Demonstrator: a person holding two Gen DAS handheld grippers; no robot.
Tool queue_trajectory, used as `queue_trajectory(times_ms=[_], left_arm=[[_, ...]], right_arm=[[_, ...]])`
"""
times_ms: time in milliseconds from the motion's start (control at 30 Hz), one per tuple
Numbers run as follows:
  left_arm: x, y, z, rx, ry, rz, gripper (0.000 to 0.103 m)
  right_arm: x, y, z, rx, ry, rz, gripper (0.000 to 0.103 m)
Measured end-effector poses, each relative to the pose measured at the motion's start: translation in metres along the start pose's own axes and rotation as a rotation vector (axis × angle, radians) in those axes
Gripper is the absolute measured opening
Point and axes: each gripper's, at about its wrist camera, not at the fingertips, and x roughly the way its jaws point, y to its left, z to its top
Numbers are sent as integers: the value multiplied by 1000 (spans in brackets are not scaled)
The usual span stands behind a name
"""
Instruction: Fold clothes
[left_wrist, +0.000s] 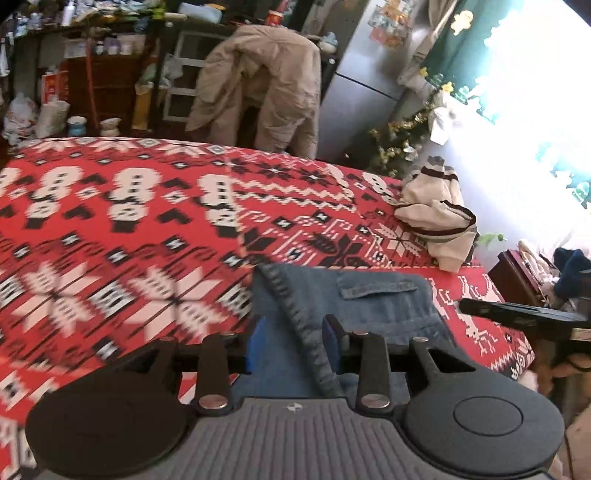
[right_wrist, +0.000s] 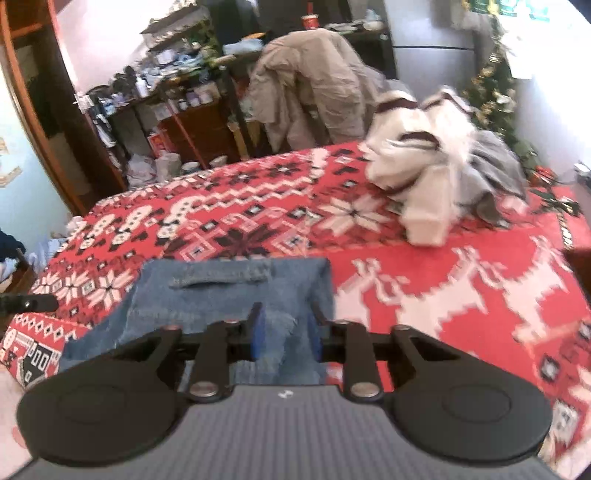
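A blue denim garment (left_wrist: 373, 302) lies folded at the near edge of a red patterned bed cover (left_wrist: 110, 229). In the left wrist view my left gripper (left_wrist: 293, 341) hovers just over it, open, and a stitched denim seam runs through the gap between its blue pads (left_wrist: 256, 343). In the right wrist view the same denim (right_wrist: 221, 291) has a pocket flap facing up. My right gripper (right_wrist: 285, 336) sits on its right part, with a bunched, frayed fold of denim filling the space between its blue pads.
A cream sweater with dark stripes (right_wrist: 413, 162) and a grey garment (right_wrist: 495, 177) are heaped at the far right of the cover (right_wrist: 443, 266). Beyond the bed stand a beige coat on a chair (left_wrist: 266, 85), cluttered shelves (left_wrist: 99, 74) and a fridge (left_wrist: 369, 74). A dark wooden box (left_wrist: 517, 273) stands at the right.
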Motion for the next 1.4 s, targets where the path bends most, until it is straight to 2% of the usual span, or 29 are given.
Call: queue_trajectory(times_ms=[100,200,267,300,333,400,500,567,700,767,800,900,933,967,1033,1100,1133,1300,1400], left_arm=[[33,-3,13,27,29,5,33],[60,2,25,-2,61,-46,29],[73,2,33,15,78,-109,27],[79,0,37,37,90,-119,27],[83,-3,39,62,105,-123,22],[93,-7,43,83,165,-157,20],[99,-11,46,97,256,-160,20],[99,-11,52,78,303,-124,20],[80,-11,72,3,324,-74,20],[66,-14,78,3,324,5,19],[56,-16,81,-14,329,21,18],[34,-19,81,-67,352,46,18],[30,-19,77,-52,365,52,18],[29,-20,71,-26,364,70,18],[28,-19,59,24,374,114,20],[33,-14,49,37,418,164,20],[35,-9,43,29,432,173,25],[43,11,27,-9,481,172,32],[51,18,24,-40,499,173,32]], right_arm=[[41,1,10,-19,42,16,6],[78,4,13,-81,101,17,5],[84,0,13,-98,119,32,2],[83,-3,14,-98,133,34,2],[83,-5,15,-99,148,32,1],[82,-7,19,-99,192,23,1],[85,-4,29,-124,286,-30,1],[86,-3,38,-107,347,-53,4],[79,-2,55,-23,430,-86,6],[69,0,59,24,477,-109,6],[62,0,60,50,491,-121,6],[32,4,63,148,500,-148,6],[23,5,63,162,491,-154,8],[15,6,63,169,478,-160,17],[4,4,61,180,462,-165,20],[7,-2,57,177,471,-173,20],[12,-6,54,170,485,-184,20],[49,-21,43,174,538,-181,20],[66,-24,43,177,555,-175,20]])
